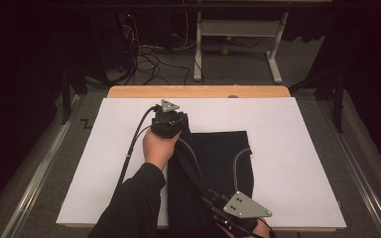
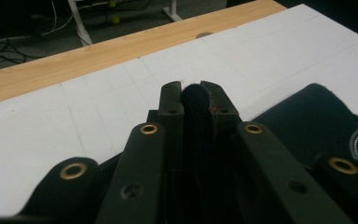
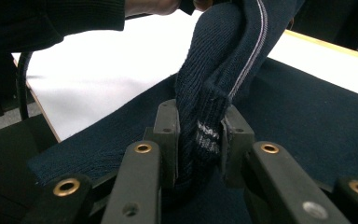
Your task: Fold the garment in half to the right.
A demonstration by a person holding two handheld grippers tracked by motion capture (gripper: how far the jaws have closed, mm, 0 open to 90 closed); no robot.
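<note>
One dark navy knitted garment with pale stitched trim [image 1: 218, 163] lies on the white sheet over the wooden counter [image 1: 198, 91], its left edge lifted between two grippers. Left gripper [image 2: 195, 93] fingers clamp a fold at the far end; right gripper [image 3: 200, 135] fingers clamp the near striped edge. Risk: thick knit slipping out if the hands pull apart, so the fold sags unevenly

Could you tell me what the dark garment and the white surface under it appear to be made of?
The garment looks like a knitted fabric, dark navy and matte: ribbed knit rows and a pale stitched line show. The white surface looks like smooth matte board or foam sheet, with faint seam lines; which of these, I cannot tell.
</note>
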